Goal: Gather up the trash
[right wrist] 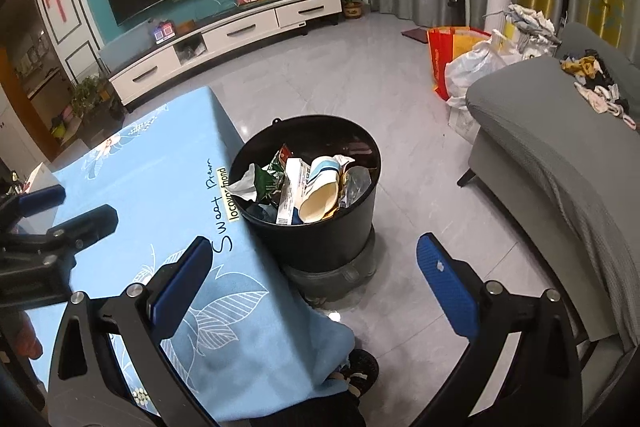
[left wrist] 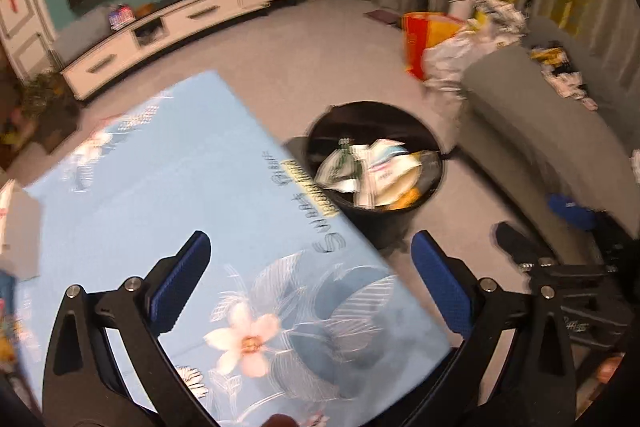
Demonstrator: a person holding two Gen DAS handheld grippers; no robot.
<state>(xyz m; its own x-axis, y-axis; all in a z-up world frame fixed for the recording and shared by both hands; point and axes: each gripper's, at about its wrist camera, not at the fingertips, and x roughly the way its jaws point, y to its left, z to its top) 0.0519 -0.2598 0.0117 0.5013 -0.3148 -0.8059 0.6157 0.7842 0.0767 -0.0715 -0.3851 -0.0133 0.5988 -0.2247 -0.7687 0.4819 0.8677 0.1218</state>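
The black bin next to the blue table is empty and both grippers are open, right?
Not quite. The black bin isn't empty: the right wrist view shows wrappers, a paper cup and cartons inside it. It does stand beside the blue table, and both grippers, left and right, are open.

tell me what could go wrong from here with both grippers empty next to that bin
The black bin is heaped to its rim, with a paper cup leaning on top, so more trash may spill out. It stands right against the blue tablecloth edge, so a swing of the open right hand-held gripper could knock it. The left wrist view is motion-blurred, so the open left hand-held gripper is probably moving fast and could misjudge a grab.
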